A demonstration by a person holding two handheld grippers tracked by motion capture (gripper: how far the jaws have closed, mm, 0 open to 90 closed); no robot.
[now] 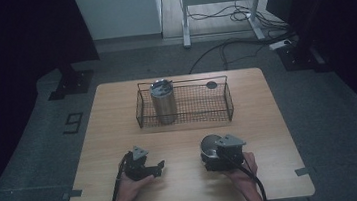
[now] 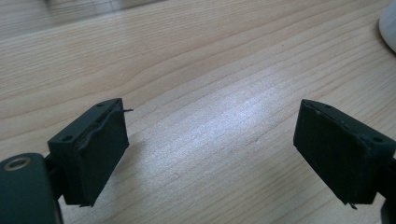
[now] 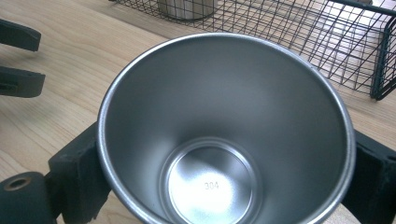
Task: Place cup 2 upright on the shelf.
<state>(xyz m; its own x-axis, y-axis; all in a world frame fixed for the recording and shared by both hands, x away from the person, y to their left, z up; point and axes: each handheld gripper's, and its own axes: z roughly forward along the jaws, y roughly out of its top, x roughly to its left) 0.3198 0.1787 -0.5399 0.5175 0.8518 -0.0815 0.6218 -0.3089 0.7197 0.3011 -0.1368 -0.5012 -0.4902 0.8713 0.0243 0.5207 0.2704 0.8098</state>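
We see a steel cup [image 3: 224, 135] on the near right of the desk [image 1: 109, 133], clamped between the jaws of the right tongs [image 1: 211, 153], which press on its outer wall from both sides. It is plain brushed metal with a rolled rim, tapering to a round base stamped 304. The left tongs [image 2: 212, 154] hang released over bare wood. Behind stands a wire basket [image 1: 227, 106] holding a steel tumbler [image 1: 163, 102].

Wire basket [image 1: 227, 103]: upper centre of the high view, on the table.
Lidded steel tumbler [image 1: 163, 102]: upright in the basket's left end.
Dark disc [image 1: 211, 84]: basket's right rear.
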